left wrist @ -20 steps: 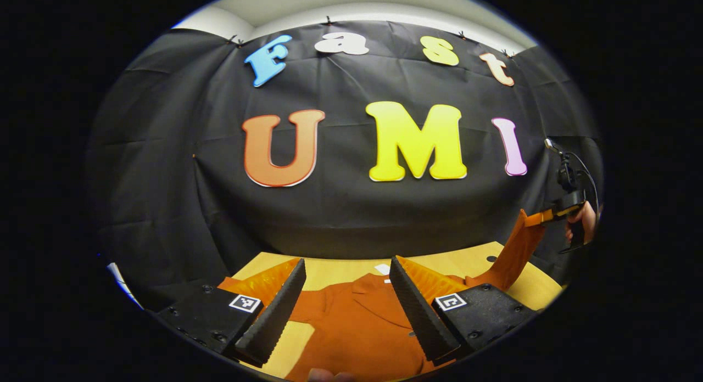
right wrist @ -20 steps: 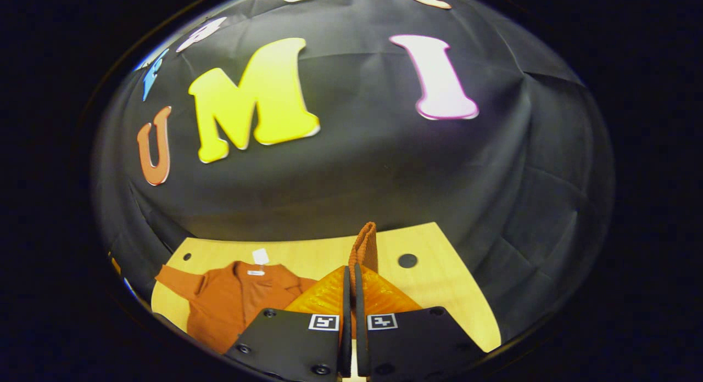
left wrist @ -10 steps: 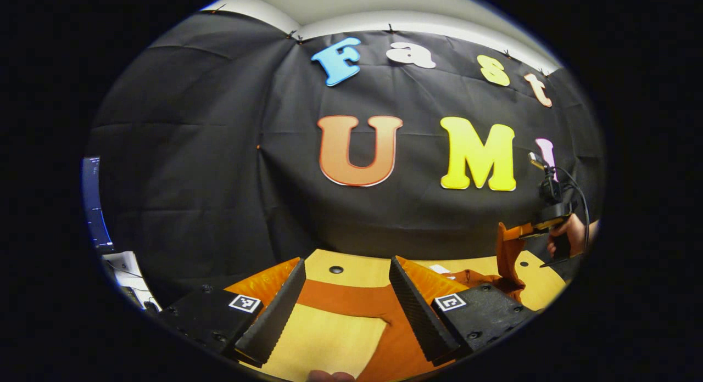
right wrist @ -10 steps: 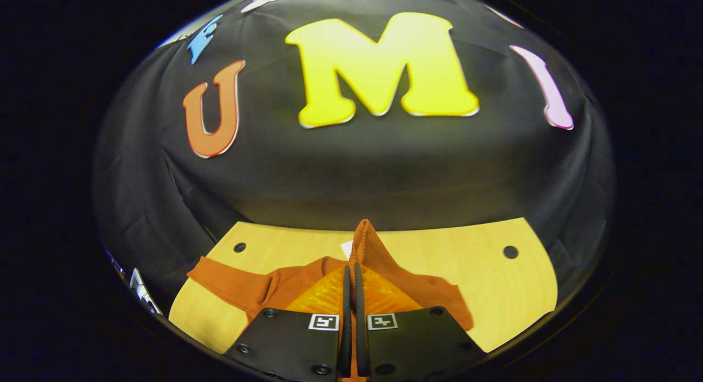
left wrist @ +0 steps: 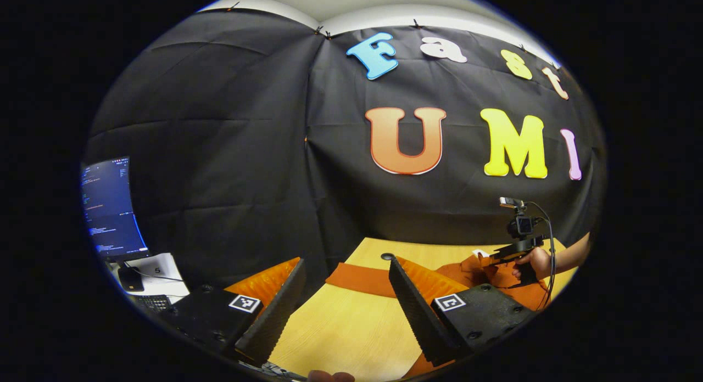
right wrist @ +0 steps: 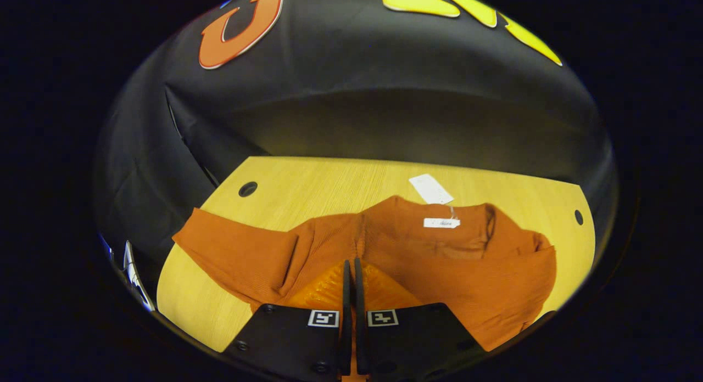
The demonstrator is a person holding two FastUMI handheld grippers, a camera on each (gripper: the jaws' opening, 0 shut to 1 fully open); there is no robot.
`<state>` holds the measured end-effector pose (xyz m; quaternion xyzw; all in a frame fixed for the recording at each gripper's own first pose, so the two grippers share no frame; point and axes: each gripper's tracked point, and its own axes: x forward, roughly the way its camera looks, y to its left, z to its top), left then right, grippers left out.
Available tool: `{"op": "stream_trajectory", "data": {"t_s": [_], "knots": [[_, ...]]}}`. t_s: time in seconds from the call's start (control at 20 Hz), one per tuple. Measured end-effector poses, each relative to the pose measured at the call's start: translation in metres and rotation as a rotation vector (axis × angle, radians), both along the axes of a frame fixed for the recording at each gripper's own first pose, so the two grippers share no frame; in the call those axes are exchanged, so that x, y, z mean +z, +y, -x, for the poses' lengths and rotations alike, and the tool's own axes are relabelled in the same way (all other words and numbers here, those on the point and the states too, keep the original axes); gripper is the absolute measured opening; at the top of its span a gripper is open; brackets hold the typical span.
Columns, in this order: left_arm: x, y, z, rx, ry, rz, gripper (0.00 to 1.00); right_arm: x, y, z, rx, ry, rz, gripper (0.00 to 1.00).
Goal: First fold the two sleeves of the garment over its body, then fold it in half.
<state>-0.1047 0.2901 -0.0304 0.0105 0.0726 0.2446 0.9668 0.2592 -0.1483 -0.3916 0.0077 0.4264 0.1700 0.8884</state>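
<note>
**Right sleeve pinched over the body, left gripper empty**

Rust-orange ribbed knit garment (right wrist: 439,261) lies flat on light wooden table (right wrist: 329,179), left sleeve (right wrist: 236,256) spread out. Right gripper (right wrist: 350,272) jaws closed tight, pinching sleeve fabric over the body. Left gripper (left wrist: 346,294) jaws wide apart, holding nothing, above table near sleeve end.

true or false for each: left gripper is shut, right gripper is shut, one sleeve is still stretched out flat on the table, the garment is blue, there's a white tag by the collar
1. The left gripper is shut. False: its fingers stand wide apart, holding nothing.
2. The right gripper is shut. True.
3. One sleeve lies stretched out on the table. True.
4. The garment is blue. False: it is orange.
5. A white tag lies by the collar. True.
</note>
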Motion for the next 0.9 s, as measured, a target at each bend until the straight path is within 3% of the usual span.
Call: {"op": "stream_trajectory", "data": {"t_s": [0.25,0.5,0.55,0.6,0.75,0.85,0.9], "knots": [[-0.002,-0.001,0.000,-0.005,0.019,-0.003,0.99,-0.008,-0.001,0.002,0.017,0.010,0.034,0.04],[-0.001,-0.009,-0.012,-0.038,0.019,-0.019,0.99,0.000,0.010,0.011,0.054,0.021,-0.036,0.12],[0.000,-0.012,-0.016,-0.055,0.010,-0.012,0.99,0.006,0.013,0.012,0.061,0.009,-0.056,0.07],[-0.001,-0.014,-0.019,-0.068,0.004,-0.005,0.99,0.010,0.013,0.016,0.072,-0.002,-0.065,0.18],[0.000,-0.017,-0.028,-0.088,-0.002,-0.004,0.99,0.040,0.005,0.020,0.093,-0.059,-0.079,0.65],[0.003,-0.017,-0.034,-0.092,-0.030,0.001,0.99,0.068,-0.006,0.028,0.098,-0.111,-0.083,0.77],[0.004,-0.017,-0.037,-0.098,-0.045,0.006,0.99,0.083,-0.012,0.036,0.097,-0.134,-0.089,0.76]]}}
